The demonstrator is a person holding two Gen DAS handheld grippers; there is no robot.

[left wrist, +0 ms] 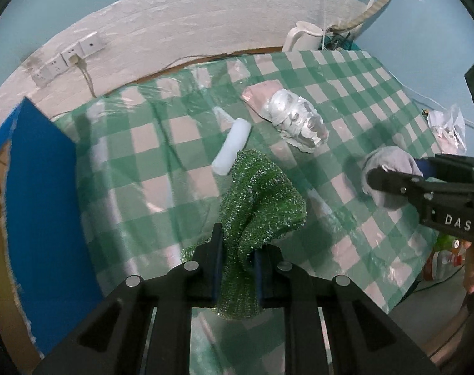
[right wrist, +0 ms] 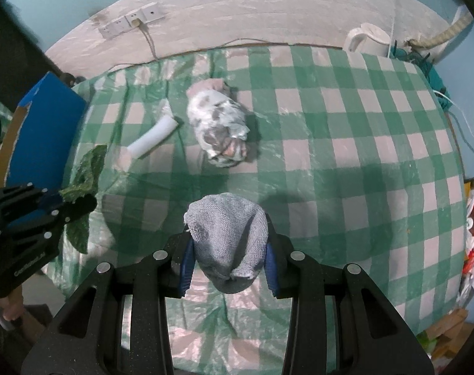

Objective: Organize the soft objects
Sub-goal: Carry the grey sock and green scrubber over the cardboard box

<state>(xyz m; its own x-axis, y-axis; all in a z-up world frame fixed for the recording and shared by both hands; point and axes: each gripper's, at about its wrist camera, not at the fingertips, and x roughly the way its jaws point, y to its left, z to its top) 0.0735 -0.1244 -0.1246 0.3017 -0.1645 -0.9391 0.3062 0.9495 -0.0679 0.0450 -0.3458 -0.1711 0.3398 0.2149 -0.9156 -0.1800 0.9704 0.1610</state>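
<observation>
My left gripper is shut on a glittery green scouring cloth and holds it above the checked tablecloth; it also shows at the left of the right wrist view. My right gripper is shut on a rolled grey sock, seen at the right of the left wrist view. On the table lie a white foam roll and a crumpled white plastic bundle over a pink item.
A blue cardboard box stands at the table's left edge. A white kettle sits at the far right corner. Wall sockets and a cable are behind. Plastic bags lie off the right side.
</observation>
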